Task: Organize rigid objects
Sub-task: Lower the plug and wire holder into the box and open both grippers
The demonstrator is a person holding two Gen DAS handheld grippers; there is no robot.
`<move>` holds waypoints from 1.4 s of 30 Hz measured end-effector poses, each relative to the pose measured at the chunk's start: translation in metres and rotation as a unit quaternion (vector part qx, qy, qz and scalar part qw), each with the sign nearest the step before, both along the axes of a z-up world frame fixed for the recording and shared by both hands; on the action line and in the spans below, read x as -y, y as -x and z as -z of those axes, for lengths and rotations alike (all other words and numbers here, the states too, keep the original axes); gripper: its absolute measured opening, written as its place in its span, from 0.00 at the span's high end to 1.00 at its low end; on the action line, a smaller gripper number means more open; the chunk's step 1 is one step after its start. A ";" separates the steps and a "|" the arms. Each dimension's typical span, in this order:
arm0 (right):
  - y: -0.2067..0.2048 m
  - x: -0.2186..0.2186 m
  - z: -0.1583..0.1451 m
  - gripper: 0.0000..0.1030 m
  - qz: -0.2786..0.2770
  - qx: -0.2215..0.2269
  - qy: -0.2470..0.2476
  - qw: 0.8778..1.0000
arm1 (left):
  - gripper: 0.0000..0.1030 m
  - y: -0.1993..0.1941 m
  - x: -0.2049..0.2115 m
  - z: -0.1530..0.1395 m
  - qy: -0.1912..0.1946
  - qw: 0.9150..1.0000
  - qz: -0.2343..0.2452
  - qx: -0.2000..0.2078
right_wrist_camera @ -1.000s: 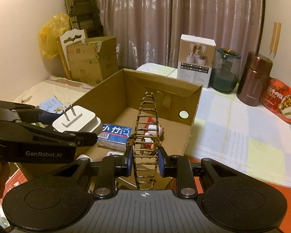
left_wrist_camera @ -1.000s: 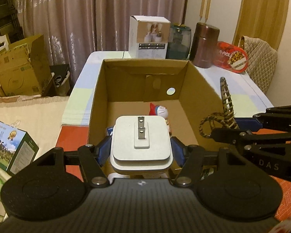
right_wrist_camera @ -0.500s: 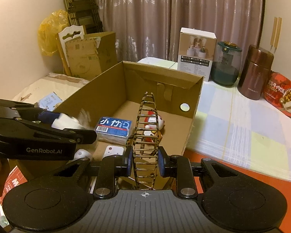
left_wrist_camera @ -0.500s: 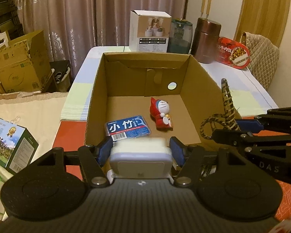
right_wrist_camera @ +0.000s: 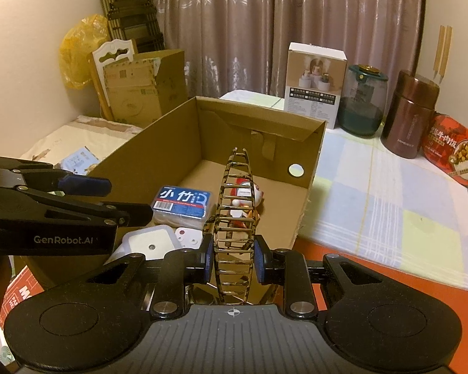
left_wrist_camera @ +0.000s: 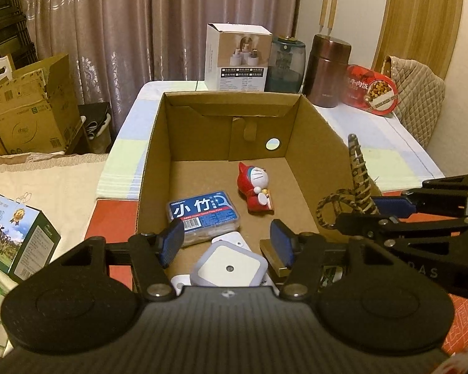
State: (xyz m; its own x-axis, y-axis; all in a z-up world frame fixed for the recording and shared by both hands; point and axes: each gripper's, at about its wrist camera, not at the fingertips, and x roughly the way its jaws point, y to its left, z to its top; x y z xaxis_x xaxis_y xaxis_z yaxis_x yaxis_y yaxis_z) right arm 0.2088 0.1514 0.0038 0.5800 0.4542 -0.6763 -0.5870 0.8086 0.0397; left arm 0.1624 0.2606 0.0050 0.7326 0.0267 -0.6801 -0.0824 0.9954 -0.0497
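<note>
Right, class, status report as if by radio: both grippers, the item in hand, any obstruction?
Left gripper open, over white charger in cardboard box. Right gripper shut on tortoiseshell hair claw. Floss-pick case, Doraemon figurine occupy box floor.

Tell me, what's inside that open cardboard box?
Inside the cardboard box: a blue floss-pick case, a red Doraemon figure and a white charger atop other white pieces, partly hidden beneath.

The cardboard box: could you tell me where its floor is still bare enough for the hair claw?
In the cardboard box, bare floor runs along the far wall behind the red Doraemon figure and the blue floss case, and down the right wall. The near end is crowded by the white charger. The right gripper holds the hair claw.
</note>
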 end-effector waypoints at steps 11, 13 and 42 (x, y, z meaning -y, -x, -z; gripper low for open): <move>-0.001 0.000 0.001 0.78 0.001 -0.001 0.001 1.000 | 0.45 0.000 0.001 0.001 -0.001 1.000 0.000 -0.002; -0.001 0.000 0.001 0.78 0.002 -0.002 0.002 1.000 | 0.45 0.000 0.002 0.000 -0.002 1.000 -0.001 -0.001; -0.001 -0.003 -0.003 0.78 0.003 0.008 -0.016 1.000 | 0.45 0.002 -0.003 -0.003 -0.004 1.000 -0.005 0.002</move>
State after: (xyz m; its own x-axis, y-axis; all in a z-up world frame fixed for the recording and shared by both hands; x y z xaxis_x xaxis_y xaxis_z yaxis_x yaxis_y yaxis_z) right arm 0.2094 0.1545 0.0068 0.5933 0.4718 -0.6523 -0.5824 0.8109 0.0567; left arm 0.1609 0.2633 0.0082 0.7354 0.0393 -0.6764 -0.0913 0.9950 -0.0413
